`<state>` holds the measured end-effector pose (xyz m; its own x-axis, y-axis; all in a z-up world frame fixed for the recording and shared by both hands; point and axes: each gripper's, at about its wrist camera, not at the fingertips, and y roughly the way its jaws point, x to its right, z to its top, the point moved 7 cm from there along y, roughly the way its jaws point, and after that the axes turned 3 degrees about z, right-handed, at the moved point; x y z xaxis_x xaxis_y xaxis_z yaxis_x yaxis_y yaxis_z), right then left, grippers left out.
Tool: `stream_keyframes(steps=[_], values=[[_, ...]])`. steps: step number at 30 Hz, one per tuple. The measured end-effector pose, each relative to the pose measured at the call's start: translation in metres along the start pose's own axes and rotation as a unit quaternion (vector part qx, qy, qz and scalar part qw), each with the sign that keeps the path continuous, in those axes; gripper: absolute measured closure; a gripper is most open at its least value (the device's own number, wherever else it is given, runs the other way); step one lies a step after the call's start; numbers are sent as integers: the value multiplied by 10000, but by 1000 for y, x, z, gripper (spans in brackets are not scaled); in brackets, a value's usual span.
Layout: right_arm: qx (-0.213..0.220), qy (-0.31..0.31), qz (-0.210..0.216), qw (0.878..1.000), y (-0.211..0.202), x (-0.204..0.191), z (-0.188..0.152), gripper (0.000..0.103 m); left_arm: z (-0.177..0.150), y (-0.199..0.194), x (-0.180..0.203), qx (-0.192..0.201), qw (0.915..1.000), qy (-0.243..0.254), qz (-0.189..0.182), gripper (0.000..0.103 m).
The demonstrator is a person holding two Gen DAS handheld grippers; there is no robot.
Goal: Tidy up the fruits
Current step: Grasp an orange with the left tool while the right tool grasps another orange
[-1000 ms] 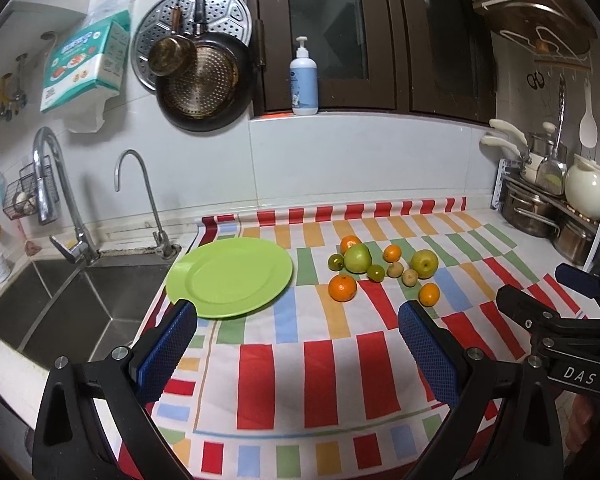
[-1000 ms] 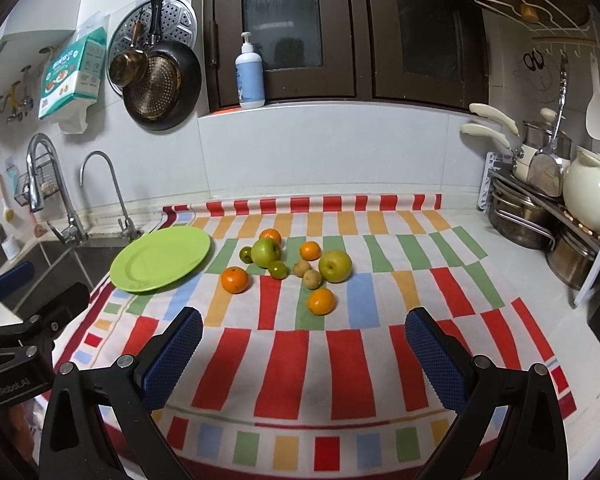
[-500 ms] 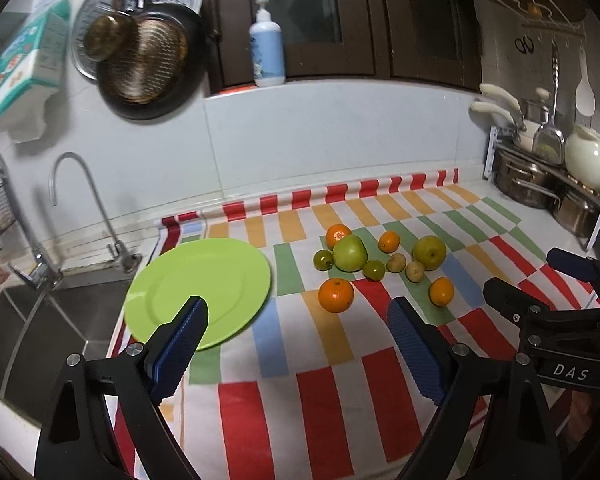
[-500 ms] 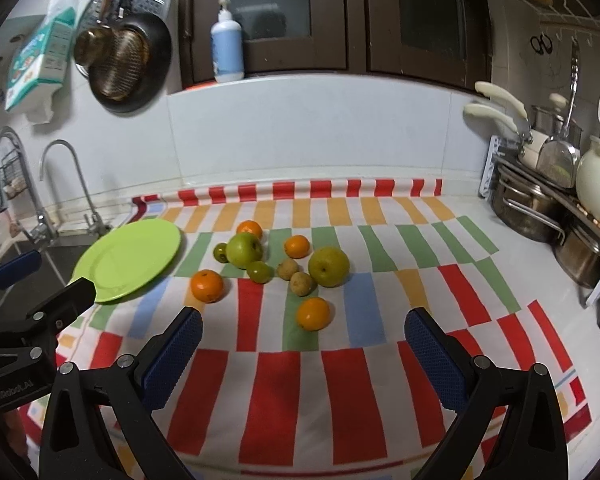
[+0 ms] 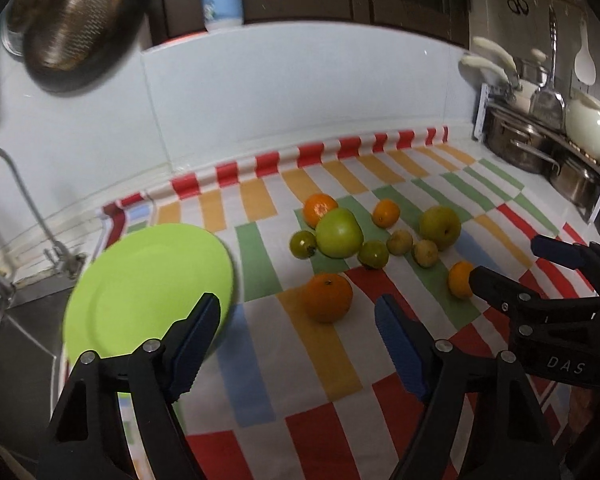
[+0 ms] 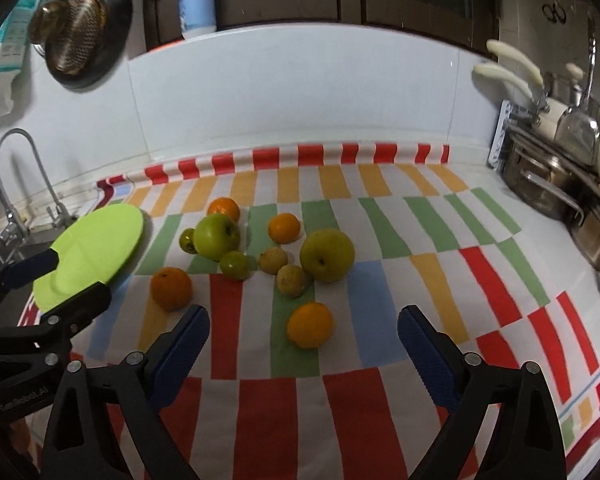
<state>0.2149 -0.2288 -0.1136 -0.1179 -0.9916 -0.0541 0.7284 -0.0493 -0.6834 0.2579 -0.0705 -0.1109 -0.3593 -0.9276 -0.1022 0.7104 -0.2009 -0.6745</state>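
On the striped cloth (image 6: 372,412) by the sink, ten fruits are sitting in a loose bunch, and the green plate (image 5: 140,280) beside them is holding nothing yet. So the sorting looks like it is only starting.

Both grippers are reaching toward the fruit. The left gripper (image 5: 298,344) is pointing at the big orange (image 5: 327,297) nearest the plate; its jaws are closing, but nothing is between them. The right gripper (image 6: 303,354) is pointing at the small orange (image 6: 310,325) at the front of the bunch; its jaws are closing a little too, around empty air.

I think each gripper is picking its own orange. Next, each one needs to go lower until the round fruit is sitting between the blue pads (image 6: 428,360), then squeeze gently so it is not rolling away. The green apple (image 6: 216,237) and yellow pear (image 6: 327,255) are waiting behind.
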Motion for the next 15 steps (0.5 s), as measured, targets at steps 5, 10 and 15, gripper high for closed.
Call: stream_keyframes(steps=[5,10,15], values=[[-327,116,48,9994,24,2,-5,19,-4,26,5,-254,9995,42,-185,31],[-579,139,116,9982,43,2,-10,30,-6,47,11,-448,9984,82,-329,37],[-753,150,134,9970,55,2,-15,38,-8,65,15,-589,9972,101,-448,44]])
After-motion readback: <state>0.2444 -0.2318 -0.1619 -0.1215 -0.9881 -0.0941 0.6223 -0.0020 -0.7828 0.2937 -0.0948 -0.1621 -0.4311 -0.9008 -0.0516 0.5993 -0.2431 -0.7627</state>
